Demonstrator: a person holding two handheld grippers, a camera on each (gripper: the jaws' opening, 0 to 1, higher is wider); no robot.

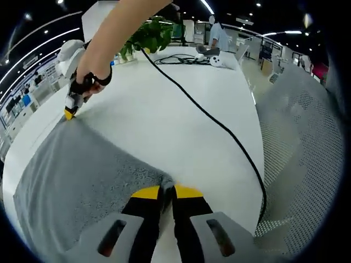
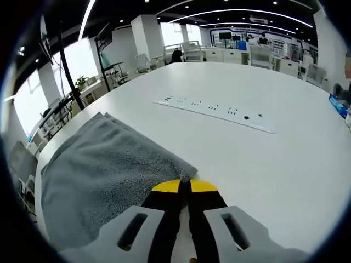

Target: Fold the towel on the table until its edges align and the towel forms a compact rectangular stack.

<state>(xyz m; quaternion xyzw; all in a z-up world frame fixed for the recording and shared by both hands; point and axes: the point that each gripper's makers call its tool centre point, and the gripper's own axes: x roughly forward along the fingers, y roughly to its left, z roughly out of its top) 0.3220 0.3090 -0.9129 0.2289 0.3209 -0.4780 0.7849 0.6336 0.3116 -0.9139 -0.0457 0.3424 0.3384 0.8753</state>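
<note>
A grey towel (image 1: 82, 175) lies spread on the white table (image 1: 164, 109). In the left gripper view my left gripper (image 1: 167, 192) is shut on its near corner, the yellow tips pinching the cloth. At the towel's far corner a person's hand holds my right gripper (image 1: 69, 113), whose yellow tip touches the cloth. In the right gripper view the right gripper (image 2: 185, 185) is shut on a corner of the towel (image 2: 98, 170), which shows a folded double edge on its far side.
A black cable (image 1: 219, 125) runs across the table from the back to the right edge. A potted plant (image 1: 148, 35) and white devices (image 1: 216, 59) stand at the back. A mesh chair (image 1: 307, 153) is at the right. A white power strip (image 2: 214, 112) lies beyond the towel.
</note>
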